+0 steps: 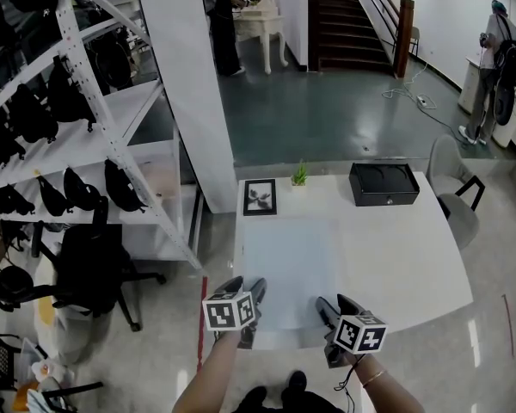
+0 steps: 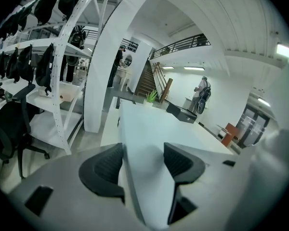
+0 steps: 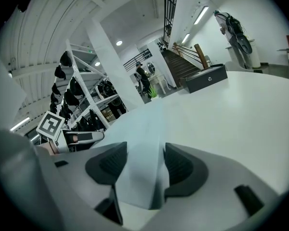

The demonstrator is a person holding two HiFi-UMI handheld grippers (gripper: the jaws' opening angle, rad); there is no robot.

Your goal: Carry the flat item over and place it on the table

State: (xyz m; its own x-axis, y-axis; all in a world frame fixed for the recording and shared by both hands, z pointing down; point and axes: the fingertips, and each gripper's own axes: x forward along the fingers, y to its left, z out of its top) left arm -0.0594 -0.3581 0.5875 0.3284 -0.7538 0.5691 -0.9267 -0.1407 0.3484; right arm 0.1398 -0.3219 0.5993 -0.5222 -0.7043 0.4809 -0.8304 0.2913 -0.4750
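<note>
Head view: pale sheet [image 1: 288,269] lies flat on white table [image 1: 404,256], its near edge at 6 o'clock in my left gripper [image 1: 245,286] and right gripper [image 1: 337,305]. Black box [image 1: 383,183] at sheet's 1 o'clock.

Left gripper view: my jaws narrow, clamped on sheet edge.

Right gripper view: my jaws narrow, sheet edge pinched between pads, curling.

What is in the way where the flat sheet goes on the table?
Nothing visible. The left gripper and right gripper hold the flat sheet over bare table; the picture frame, plant and black box sit beyond it.
</note>
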